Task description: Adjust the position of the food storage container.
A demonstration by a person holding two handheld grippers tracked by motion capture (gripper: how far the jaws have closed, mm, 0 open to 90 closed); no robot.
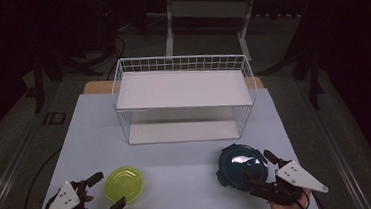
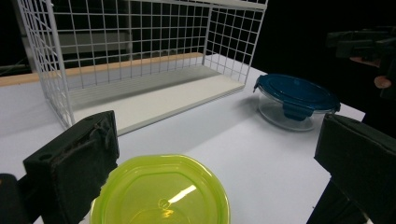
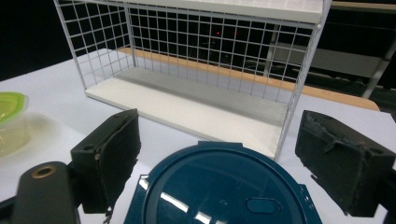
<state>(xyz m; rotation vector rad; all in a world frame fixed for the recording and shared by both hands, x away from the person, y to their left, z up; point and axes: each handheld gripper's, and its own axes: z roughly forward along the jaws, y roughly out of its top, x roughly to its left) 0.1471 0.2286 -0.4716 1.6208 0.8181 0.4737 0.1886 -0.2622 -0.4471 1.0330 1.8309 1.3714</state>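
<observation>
Green-lidded container [image 1: 124, 184] sits near left on the tabletop [image 1: 177, 155]; blue-lidded container [image 1: 240, 164] near right, the two well apart. Left claw [image 1: 103, 193] spread wide, its black jaws standing either side of the green lid, not pressing it as far as I can tell. Right claw [image 1: 261, 169] likewise spread, jaws flanking the blue lid, no pinch yet. Judged step: closing on each container. To do it well, lower each claw so the pads meet the wall below the lid rim, centred across the widest part, then squeeze evenly; a grip on the lid edge alone could slip or pop it. Green one: translucent yellow-green lid, rounded many-sided outline, clear body, glossy. Blue one: dark teal round lid with clip tabs, clear glass-like bowl beneath. Beyond them, far centre, a white wire rack [image 1: 183, 97] with two white shelves, open toward the near side.
</observation>
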